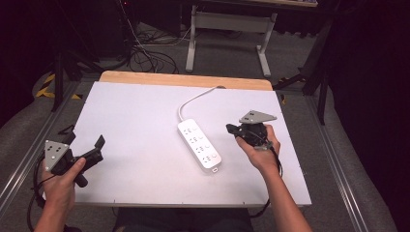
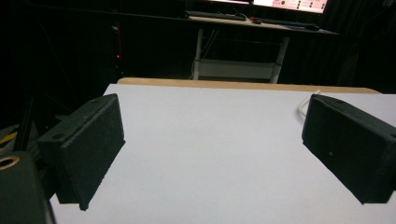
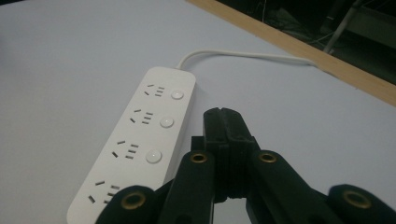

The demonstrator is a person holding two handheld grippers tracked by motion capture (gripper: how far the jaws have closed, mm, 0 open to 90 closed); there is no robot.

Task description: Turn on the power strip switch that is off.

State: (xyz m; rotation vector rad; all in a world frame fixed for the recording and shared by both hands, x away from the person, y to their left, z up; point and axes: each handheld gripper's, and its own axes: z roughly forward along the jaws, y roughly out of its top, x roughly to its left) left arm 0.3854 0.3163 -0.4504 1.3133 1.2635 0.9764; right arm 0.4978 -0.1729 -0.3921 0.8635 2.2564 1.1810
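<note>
A white power strip [image 1: 199, 144] lies near the middle of the white table top [image 1: 135, 125], its white cable [image 1: 193, 100] curving off toward the far edge. In the right gripper view the power strip [image 3: 140, 135] shows several sockets, each with a round button. My right gripper [image 1: 229, 128] hovers just right of the strip, its jaws pressed together with nothing between them; its tip [image 3: 222, 112] is beside the strip's right edge. My left gripper [image 1: 99, 145] is held at the table's left front, jaws wide apart and empty, seen as two black pads [image 2: 88, 149] over bare table.
A wooden strip [image 1: 186, 79] runs along the table's far edge. Beyond it stand a white desk frame [image 1: 227, 29] and loose floor cables [image 1: 145, 53]. Metal rails [image 1: 29, 150] flank the table on both sides.
</note>
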